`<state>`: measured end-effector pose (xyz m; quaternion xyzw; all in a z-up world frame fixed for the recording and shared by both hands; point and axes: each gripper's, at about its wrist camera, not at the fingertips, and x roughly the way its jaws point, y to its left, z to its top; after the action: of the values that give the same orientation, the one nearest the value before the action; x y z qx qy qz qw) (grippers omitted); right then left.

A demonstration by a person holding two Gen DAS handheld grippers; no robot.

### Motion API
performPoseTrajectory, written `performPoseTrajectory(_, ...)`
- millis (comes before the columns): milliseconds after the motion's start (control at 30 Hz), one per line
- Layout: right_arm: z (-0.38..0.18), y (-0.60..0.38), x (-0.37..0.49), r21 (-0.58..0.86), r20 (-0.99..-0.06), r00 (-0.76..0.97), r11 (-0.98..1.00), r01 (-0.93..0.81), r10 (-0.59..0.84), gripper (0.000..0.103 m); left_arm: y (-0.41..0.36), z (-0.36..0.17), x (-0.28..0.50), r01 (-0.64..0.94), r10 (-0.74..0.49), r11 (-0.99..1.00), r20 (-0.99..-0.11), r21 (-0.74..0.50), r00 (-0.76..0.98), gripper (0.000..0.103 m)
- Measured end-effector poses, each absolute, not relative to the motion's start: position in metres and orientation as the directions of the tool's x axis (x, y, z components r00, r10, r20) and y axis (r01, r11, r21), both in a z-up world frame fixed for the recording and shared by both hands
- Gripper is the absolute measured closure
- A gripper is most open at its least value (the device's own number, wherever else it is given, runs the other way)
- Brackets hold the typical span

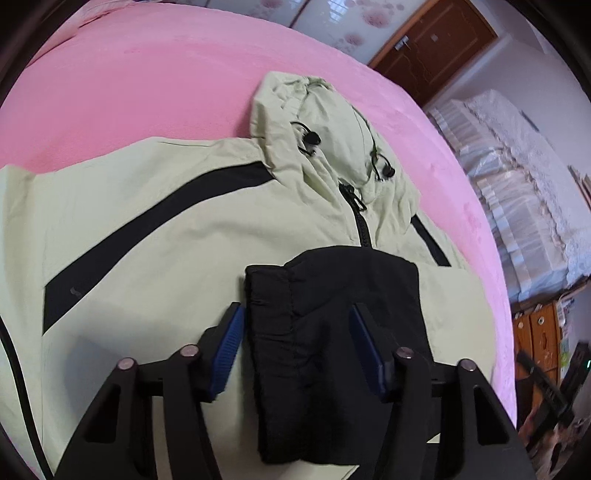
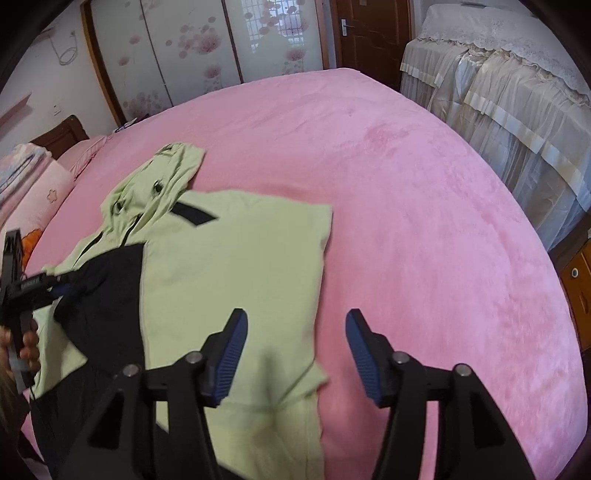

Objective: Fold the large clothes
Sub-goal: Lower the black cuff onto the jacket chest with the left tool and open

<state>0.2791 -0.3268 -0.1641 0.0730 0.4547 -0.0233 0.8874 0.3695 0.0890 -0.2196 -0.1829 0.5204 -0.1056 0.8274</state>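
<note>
A light green hooded jacket (image 1: 155,229) with black stripes lies flat on the pink bed, hood (image 1: 317,122) away from me. Its black sleeve (image 1: 332,332) is folded over the chest. My left gripper (image 1: 295,308) hovers over that sleeve with its jaws apart; the blue pads (image 1: 229,350) do not press on the cloth, so it is open. In the right wrist view the jacket (image 2: 229,266) has its side folded in. My right gripper (image 2: 295,314) stands open above the jacket's right edge, one finger over green cloth, the other over the bed. The left gripper (image 2: 62,290) shows at the far left.
The pink bedcover (image 2: 424,221) stretches wide to the right of the jacket. Pillows (image 2: 40,192) lie at the left. A flowered wardrobe (image 2: 207,55) and wooden door (image 2: 373,33) stand behind, lace-covered furniture (image 2: 498,81) and a wooden cabinet (image 2: 580,291) at the right. A person's hand (image 2: 27,347) holds the left gripper.
</note>
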Motion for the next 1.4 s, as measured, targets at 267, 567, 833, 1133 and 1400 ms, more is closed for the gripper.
performPoseTrajectory(267, -0.204, -0.359, 0.382, 0.199, -0.859, 0.508, 0.955, 0.221, 0.061, 0.045, 0.063, -0.221, 0.381, 0.026, -0.287, 0.952, -0.855, -0.306, 0.432, 0.077)
performPoseTrajectory(567, -0.224, -0.349, 0.394, 0.197, -0.854, 0.513, 0.966, 0.166, 0.086, 0.096, 0.058, -0.19, 0.366, 0.036, -0.208, 0.974, -0.815, -0.224, 0.541, 0.081)
performPoseTrajectory(833, -0.231, -0.329, 0.392, -0.017, -0.859, 0.501, 0.986, 0.168, -0.1, 0.07, 0.063, -0.223, 0.367, -0.04, -0.069, 0.994, -0.86, -0.102, 0.505, 0.079)
performPoseTrajectory(1133, -0.169, -0.334, 0.339, 0.044, -0.789, 0.61, 0.984, 0.17, -0.07, 0.064, 0.063, -0.172, 0.345, -0.068, 0.025, 0.998, -0.835, -0.014, 0.55, 0.043)
performPoseTrajectory(1400, -0.169, -0.256, 0.308, 0.164, -0.778, 0.615, 0.986, 0.001, 0.129, 0.064, 0.017, -0.147, 0.322, -0.034, -0.071, 0.993, -0.789, -0.116, 0.611, 0.041)
